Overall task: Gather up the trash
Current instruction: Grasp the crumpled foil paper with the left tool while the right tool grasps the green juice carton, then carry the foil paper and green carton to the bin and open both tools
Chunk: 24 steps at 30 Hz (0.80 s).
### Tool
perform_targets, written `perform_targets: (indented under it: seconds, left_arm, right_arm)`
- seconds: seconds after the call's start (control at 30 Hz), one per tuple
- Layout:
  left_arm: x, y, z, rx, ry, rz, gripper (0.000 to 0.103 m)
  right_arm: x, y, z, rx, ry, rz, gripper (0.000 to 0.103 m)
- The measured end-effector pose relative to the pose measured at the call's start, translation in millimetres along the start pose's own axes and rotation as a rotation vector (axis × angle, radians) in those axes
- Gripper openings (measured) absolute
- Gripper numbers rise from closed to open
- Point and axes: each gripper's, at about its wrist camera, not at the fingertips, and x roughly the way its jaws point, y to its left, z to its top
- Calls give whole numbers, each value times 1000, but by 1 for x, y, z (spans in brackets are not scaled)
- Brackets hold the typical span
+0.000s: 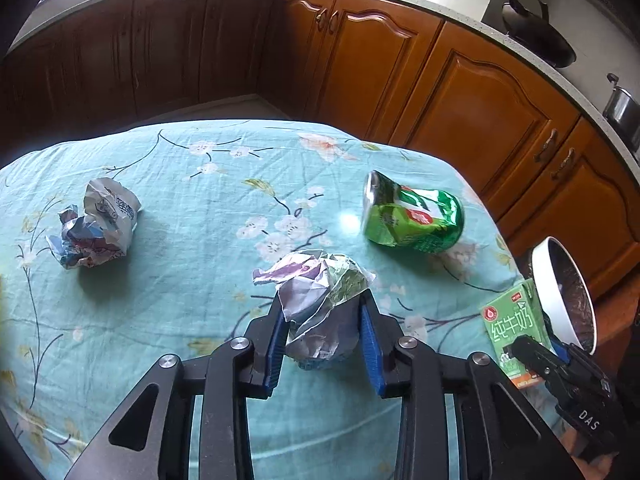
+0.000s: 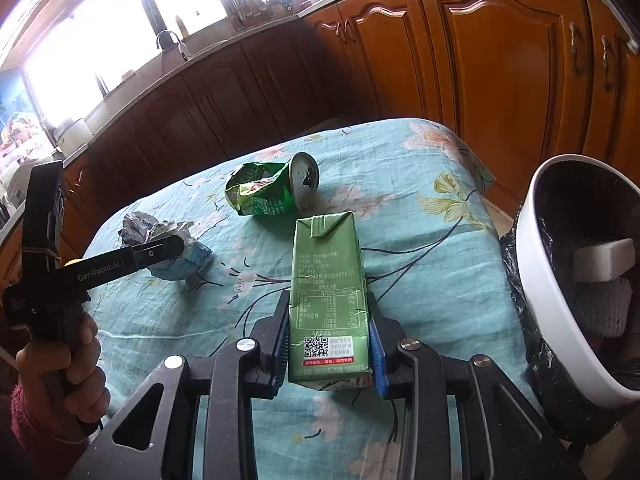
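My left gripper [image 1: 323,320] is shut on a crumpled paper wad [image 1: 320,300] just above the teal flowered tablecloth [image 1: 180,300]; it also shows in the right wrist view [image 2: 176,254]. My right gripper [image 2: 330,344] is shut on a green milk carton [image 2: 328,296], held at the table's right side beside the white trash bin [image 2: 540,280]. The carton [image 1: 514,332] and bin [image 1: 560,292] show at the right of the left wrist view. A crushed green can [image 1: 412,216] lies on its side at the far right of the table. A second crumpled paper wad [image 1: 96,228] lies at the left.
Brown wooden kitchen cabinets [image 1: 420,80] stand behind and to the right of the table. The bin is lined with a black bag [image 2: 516,264] and holds white scraps [image 2: 604,260]. A counter with a pan [image 1: 536,36] runs above the cabinets.
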Motion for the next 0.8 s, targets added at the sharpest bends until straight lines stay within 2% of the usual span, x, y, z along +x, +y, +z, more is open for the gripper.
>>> perform_targets:
  seconds: [0.37, 0.8]
  left_arm:
    - [-41, -52, -33, 107, 6, -142, 32]
    - [-54, -112, -47, 227, 11, -223, 32]
  right_arm:
    - [-58, -21, -18, 57, -64, 7, 33]
    - [-113, -58, -36, 125, -131, -49, 33]
